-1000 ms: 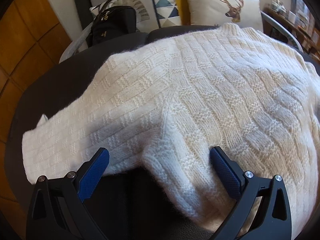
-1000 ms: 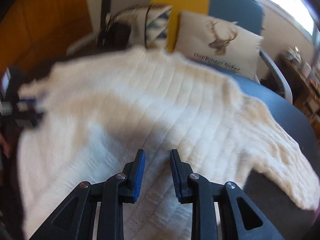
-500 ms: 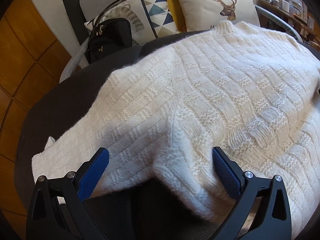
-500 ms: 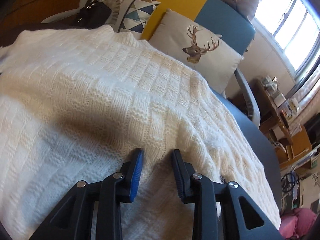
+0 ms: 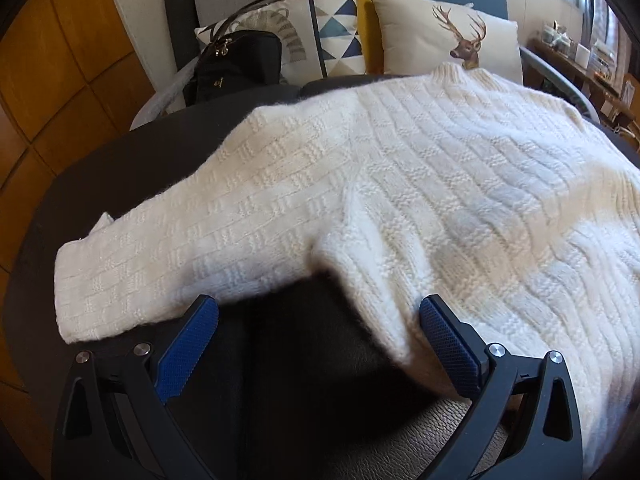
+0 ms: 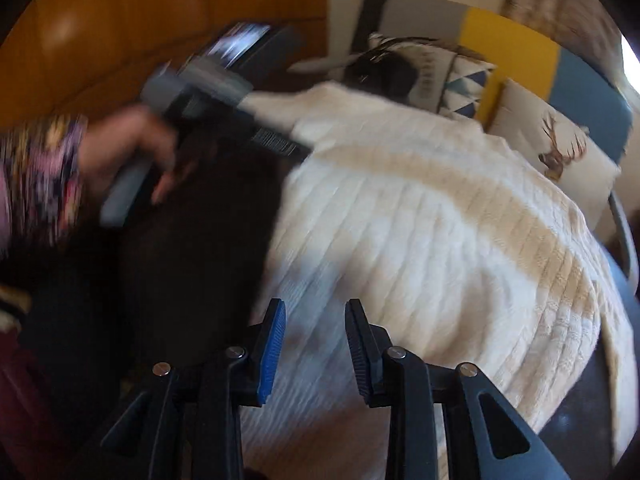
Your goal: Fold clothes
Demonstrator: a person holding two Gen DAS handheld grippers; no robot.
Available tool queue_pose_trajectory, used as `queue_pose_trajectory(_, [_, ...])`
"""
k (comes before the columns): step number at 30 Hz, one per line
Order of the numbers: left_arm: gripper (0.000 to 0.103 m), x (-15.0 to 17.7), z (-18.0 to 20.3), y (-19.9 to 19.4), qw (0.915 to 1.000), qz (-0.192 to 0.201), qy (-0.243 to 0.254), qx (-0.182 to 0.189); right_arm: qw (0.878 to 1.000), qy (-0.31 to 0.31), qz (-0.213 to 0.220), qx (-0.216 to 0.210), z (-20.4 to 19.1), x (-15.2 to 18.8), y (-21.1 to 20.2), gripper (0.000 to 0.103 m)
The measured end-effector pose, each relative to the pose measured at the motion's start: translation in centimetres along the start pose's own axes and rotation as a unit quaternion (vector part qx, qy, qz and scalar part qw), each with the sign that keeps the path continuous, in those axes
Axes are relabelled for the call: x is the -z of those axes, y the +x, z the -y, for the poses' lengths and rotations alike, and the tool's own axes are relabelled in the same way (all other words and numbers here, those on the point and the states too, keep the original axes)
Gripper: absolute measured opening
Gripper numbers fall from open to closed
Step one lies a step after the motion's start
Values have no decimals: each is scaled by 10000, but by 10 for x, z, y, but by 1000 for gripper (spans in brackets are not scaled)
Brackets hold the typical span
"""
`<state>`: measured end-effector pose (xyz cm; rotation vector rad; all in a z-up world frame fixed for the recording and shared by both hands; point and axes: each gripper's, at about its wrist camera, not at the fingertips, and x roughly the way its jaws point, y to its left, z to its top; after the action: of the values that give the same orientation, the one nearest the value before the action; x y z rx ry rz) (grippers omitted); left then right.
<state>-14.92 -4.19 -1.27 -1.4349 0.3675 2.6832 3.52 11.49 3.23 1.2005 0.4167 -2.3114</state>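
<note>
Lying spread on the dark counter (image 5: 120,168), the thick, floppy cream sweater (image 5: 460,208) looks best pinched at its side edge or sleeve (image 5: 168,264), the left gripper (image 5: 318,346) gaping wide, the right gripper (image 6: 316,344) part-open with its jaws over the knit.

The left gripper (image 5: 318,338) has two black plastic fingers built as open triangular frames, each faced on its inner side with a blue textured pad (image 5: 188,350). Round silver screw heads (image 5: 142,349) sit on top of each finger behind the pads. The right gripper (image 6: 314,346) has the same black frames and silver screws, with a blue pad showing on one finger. Seen from it, the left gripper's body is a blurred grey handle (image 6: 124,194) under a patterned pink and dark sleeve (image 6: 40,176).
</note>
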Motion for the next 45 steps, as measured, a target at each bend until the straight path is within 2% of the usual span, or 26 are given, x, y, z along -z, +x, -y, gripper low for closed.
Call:
queue_pose_trajectory(2, [103,-5,3,5,9996,-25,248,-90,9984,-303,-365,311,-2,13,13,31])
queue_pose_trajectory(5, [103,-13,7,12,9982,-79,571,-191,9973,328,-340,554,29,29,9,31])
queue_pose_trajectory(7, [103,-17,4,15,9983,-164,551,-104,9932,775,-423,763,55,41,5,31])
queue_pose_trajectory(9, [103,-21,0,21,9988,-271,402,61,9901,962,-459,914,70,49,2,31])
queue_pose_trajectory(12, [103,-22,-5,22,9987,-411,105,280,9853,1487,-531,650,80,44,-5,31])
queue_pose_trajectory(14, [103,-17,-7,16,9987,-394,-93,318,9862,1647,-122,137,75,38,-18,31])
queue_pose_trajectory(16, [102,-10,-9,9,9979,-324,-303,470,9872,1584,21,-171,66,31,-22,33])
queue_pose_trajectory(19, [102,2,-10,-2,9964,-208,-565,589,9928,1124,-405,21,49,22,-1,33])
queue_pose_trajectory(23, [102,18,-15,-19,9931,-54,-918,731,9939,948,-531,-159,37,17,19,33])
queue_pose_trajectory(26, [102,31,-19,-26,9901,-20,-1143,816,9963,534,-617,287,31,16,32,35])
queue_pose_trajectory(29, [102,43,-23,-33,9864,-63,-1373,902,9965,-51,-488,679,23,17,36,39])
queue_pose_trajectory(32, [102,51,-21,-37,9846,-112,-1449,974,9960,-111,-428,778,30,18,38,40])
queue_pose_trajectory(33, [102,52,-19,-37,9846,-118,-1435,994,9961,-57,-409,776,35,17,38,38])
queue_pose_trajectory(34, [102,53,-16,-38,9846,-123,-1421,1013,9962,-4,-388,777,39,16,38,32])
queue_pose_trajectory(35, [102,54,-14,-39,9846,-129,-1407,1033,9957,25,-359,856,43,16,39,17])
queue_pose_trajectory(36, [102,56,-12,-40,9846,-135,-1393,1052,9951,54,-329,934,48,16,40,11])
queue_pose_trajectory(37, [102,57,-10,-40,9845,-141,-1378,1072,9945,93,-298,1002,52,16,40,11])
queue_pose_trajectory(39, [102,59,-6,-42,9845,-153,-1350,1111,9958,717,-125,564,74,15,42,10])
queue_pose_trajectory(41, [102,62,-2,-43,9844,-165,-1322,1150,9866,1623,53,-134,109,18,38,9])
queue_pose_trajectory(43, [102,64,2,-45,9843,-177,-1293,1190,9656,2472,195,-782,144,24,38,9])
queue_pose_trajectory(45, [102,67,6,-46,9841,-189,-1265,1229,9419,3089,472,-1235,174,30,35,9])
